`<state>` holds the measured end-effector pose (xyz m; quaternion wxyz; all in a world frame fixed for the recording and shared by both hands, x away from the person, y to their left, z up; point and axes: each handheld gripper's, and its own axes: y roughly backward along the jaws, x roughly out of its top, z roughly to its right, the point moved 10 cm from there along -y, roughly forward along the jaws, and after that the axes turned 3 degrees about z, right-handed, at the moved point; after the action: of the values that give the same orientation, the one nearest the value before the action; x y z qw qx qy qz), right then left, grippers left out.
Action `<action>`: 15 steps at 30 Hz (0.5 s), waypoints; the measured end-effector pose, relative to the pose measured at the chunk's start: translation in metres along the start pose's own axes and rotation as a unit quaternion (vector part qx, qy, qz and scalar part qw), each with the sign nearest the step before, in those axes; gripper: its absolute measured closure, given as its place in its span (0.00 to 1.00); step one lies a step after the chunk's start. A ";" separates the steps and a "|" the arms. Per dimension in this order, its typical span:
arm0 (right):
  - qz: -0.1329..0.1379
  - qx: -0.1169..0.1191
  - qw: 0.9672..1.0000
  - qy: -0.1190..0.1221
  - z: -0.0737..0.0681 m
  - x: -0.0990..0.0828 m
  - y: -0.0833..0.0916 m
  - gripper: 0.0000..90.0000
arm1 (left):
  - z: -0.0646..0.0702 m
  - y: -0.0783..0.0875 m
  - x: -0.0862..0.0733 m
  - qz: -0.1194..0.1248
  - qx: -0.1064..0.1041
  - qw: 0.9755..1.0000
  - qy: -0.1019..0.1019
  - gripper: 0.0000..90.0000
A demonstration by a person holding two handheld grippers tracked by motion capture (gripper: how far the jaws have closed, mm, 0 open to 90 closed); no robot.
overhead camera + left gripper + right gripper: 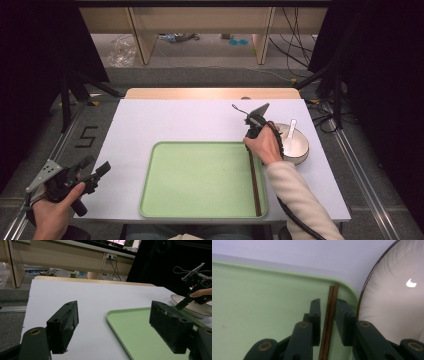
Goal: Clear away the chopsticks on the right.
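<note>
A pair of dark wooden chopsticks [255, 185] lies along the right inner edge of a light green tray [200, 145]. My right gripper [251, 136] is at their far end, beside a white bowl [300, 145] holding a white spoon [291, 127]. In the right gripper view the chopsticks [331, 307] run between the jaws of the right gripper [328, 301], which stand narrowly open: a thin gap on the left, the right jaw about touching. My left gripper [97, 172] is held off the table's front left corner, jaws wide open and empty.
The tray [130, 327] sits at the front middle of a white table [175, 120]; in the left gripper view it lies ahead to the right, with the bowl [200, 311] beyond. Bare tabletop stretches left of and behind the tray. Black curtains flank the table.
</note>
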<state>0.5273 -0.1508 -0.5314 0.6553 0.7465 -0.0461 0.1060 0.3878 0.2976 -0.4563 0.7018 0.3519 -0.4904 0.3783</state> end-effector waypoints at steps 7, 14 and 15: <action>0.077 0.051 0.992 0.086 -0.012 0.009 0.009 0.73 | 0.000 0.001 0.000 -0.003 0.007 1.000 0.006 0.26; 0.154 0.065 0.973 0.158 -0.017 0.014 0.022 0.63 | 0.000 0.001 0.000 -0.003 0.006 1.000 0.005 0.26; 0.161 0.072 0.971 0.161 -0.018 0.013 0.024 0.62 | 0.000 0.001 0.000 -0.002 0.006 1.000 0.005 0.26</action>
<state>0.5332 -0.1357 -0.5033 0.5728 0.7475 -0.0521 0.3322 0.3871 0.2974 -0.4565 0.7031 0.3554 -0.4837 0.3814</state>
